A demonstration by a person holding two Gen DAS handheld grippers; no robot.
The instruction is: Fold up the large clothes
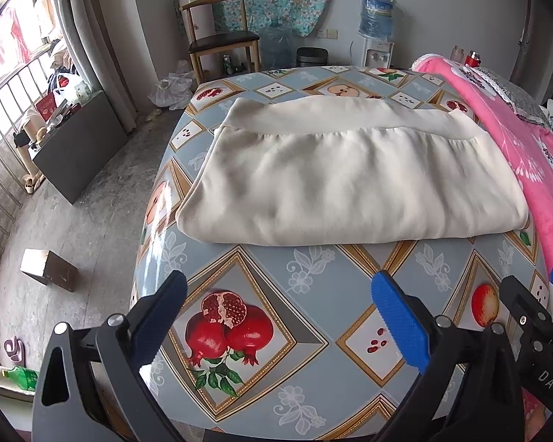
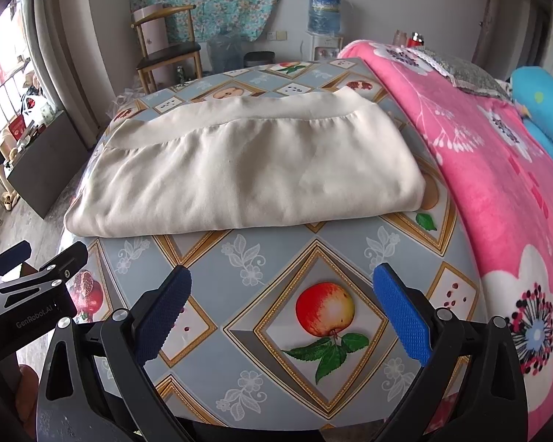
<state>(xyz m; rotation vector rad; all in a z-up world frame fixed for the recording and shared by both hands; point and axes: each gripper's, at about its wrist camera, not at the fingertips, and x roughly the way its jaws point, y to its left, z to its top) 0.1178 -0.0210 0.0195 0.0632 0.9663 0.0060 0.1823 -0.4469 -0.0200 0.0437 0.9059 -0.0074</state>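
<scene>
A cream garment (image 1: 350, 176) lies folded into a flat rectangle on the fruit-patterned tablecloth (image 1: 313, 294), its ribbed hem band at the far side. It also shows in the right wrist view (image 2: 239, 173). My left gripper (image 1: 280, 291) is open and empty, held over the table's near edge, short of the garment. My right gripper (image 2: 282, 287) is open and empty too, beside it on the right, also short of the garment. The right gripper's body shows at the left view's right edge (image 1: 534, 316), and the left gripper's body shows at the right view's left edge (image 2: 29, 287).
A pink flowered blanket (image 2: 497, 184) lies along the table's right side, with a blue pillow (image 2: 545, 110) beyond. A wooden chair (image 1: 221, 40), a water dispenser (image 1: 378, 29) and a bin stand behind the table. The floor at left holds a dark panel (image 1: 77, 147) and a small box (image 1: 49, 269).
</scene>
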